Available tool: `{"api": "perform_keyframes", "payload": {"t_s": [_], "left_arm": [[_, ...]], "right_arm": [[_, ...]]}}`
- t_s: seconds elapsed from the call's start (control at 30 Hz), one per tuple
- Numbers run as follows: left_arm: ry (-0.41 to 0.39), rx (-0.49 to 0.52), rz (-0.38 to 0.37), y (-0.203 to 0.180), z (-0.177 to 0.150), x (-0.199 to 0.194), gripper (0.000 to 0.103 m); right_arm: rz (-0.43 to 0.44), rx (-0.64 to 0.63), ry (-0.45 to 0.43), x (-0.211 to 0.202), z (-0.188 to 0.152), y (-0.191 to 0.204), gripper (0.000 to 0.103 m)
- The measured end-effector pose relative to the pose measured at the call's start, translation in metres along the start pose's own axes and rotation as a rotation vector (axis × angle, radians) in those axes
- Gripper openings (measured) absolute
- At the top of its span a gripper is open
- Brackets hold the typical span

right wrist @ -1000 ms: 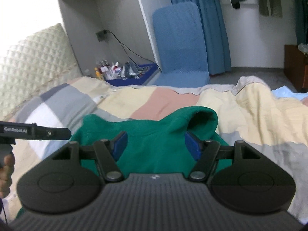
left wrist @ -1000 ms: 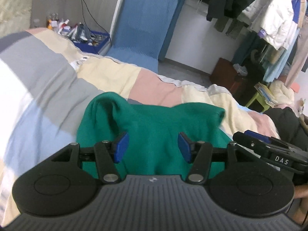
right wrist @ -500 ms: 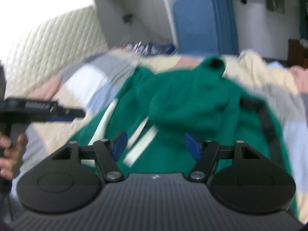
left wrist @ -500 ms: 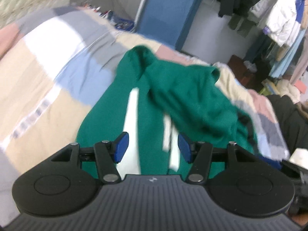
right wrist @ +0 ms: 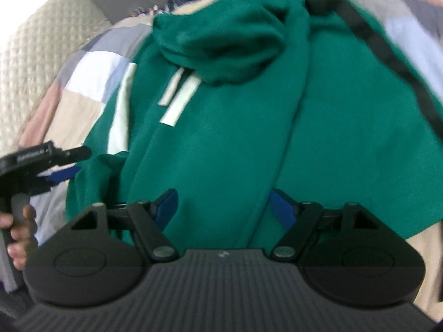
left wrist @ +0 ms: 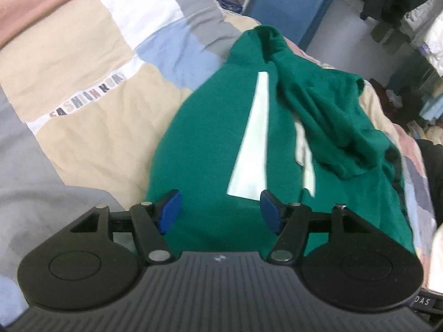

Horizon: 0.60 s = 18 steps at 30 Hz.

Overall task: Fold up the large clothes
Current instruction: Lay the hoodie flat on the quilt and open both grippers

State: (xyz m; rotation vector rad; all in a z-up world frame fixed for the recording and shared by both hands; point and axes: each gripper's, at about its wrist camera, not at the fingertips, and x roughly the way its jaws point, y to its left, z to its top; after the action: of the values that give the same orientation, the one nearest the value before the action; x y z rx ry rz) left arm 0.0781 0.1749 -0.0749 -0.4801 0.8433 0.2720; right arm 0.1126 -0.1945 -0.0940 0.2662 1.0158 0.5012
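Soft quilt under the hoodie: both grippers are opening, gripping nothing, so loose folds may slump apart.

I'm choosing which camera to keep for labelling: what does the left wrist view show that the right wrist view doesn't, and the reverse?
Left wrist only: the quilt's printed lettering strip, a blue upholstered chair, and hanging clothes.

Right wrist only: the left claw from outside with the hand gripping it, a black stripe on the garment, and a cream quilted headboard.

Both: the green hooded sweatshirt with white stripes, lying on the patchwork quilt.
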Motion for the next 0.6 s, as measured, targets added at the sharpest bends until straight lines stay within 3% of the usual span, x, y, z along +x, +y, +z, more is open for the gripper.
{"api": "perform_keyframes", "payload": {"t_s": [0.1, 0.27, 0.37, 0.47, 0.5, 0.6], "left_arm": [[0.001, -0.011, 0.016, 0.003, 0.003, 0.006, 0.069], [0.021, -0.025, 0.012, 0.010, 0.005, 0.016, 0.072], [0.028, -0.021, 0.011, 0.009, 0.007, 0.023, 0.074], [0.026, 0.003, 0.004, 0.001, 0.007, 0.027, 0.078], [0.023, 0.014, 0.002, -0.002, 0.008, 0.029, 0.078], [0.013, 0.042, -0.008, -0.008, 0.004, 0.026, 0.081]], "right_arm": [[0.056, 0.071, 0.026, 0.013, -0.002, -0.008, 0.077], [0.351, 0.130, 0.042, 0.022, 0.000, -0.001, 0.078], [0.379, 0.128, 0.066, 0.033, 0.000, 0.002, 0.077], [0.323, 0.069, 0.106, 0.046, -0.005, 0.010, 0.074], [0.298, 0.023, 0.097, 0.046, -0.008, 0.017, 0.067], [0.203, -0.112, 0.045, 0.035, -0.009, 0.034, 0.020]]}}
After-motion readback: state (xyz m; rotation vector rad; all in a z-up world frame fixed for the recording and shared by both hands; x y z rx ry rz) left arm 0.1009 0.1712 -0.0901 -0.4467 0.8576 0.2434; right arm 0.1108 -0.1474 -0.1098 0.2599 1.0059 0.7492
